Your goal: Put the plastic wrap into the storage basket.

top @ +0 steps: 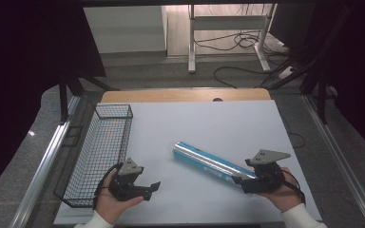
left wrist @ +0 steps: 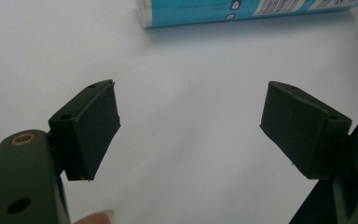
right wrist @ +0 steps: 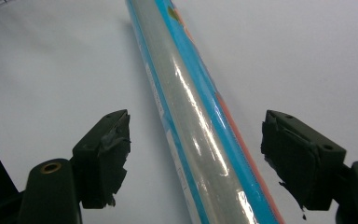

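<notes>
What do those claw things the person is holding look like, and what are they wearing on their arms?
Both the left gripper and right gripper are black, each topped by a grey three-cornered plate with small holes. Black cables trail back. The jaw pads are blocky black; the right one's look frayed. The sleeves are white.

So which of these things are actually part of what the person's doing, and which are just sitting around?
Likely part of the job:
- blue and silver roll, lying between the open jaws of the right claw
- wire basket, empty, at the table's left
- left claw, open, holding nothing

Just lying about:
- white desk frame beyond the table
- cables on the floor
</notes>
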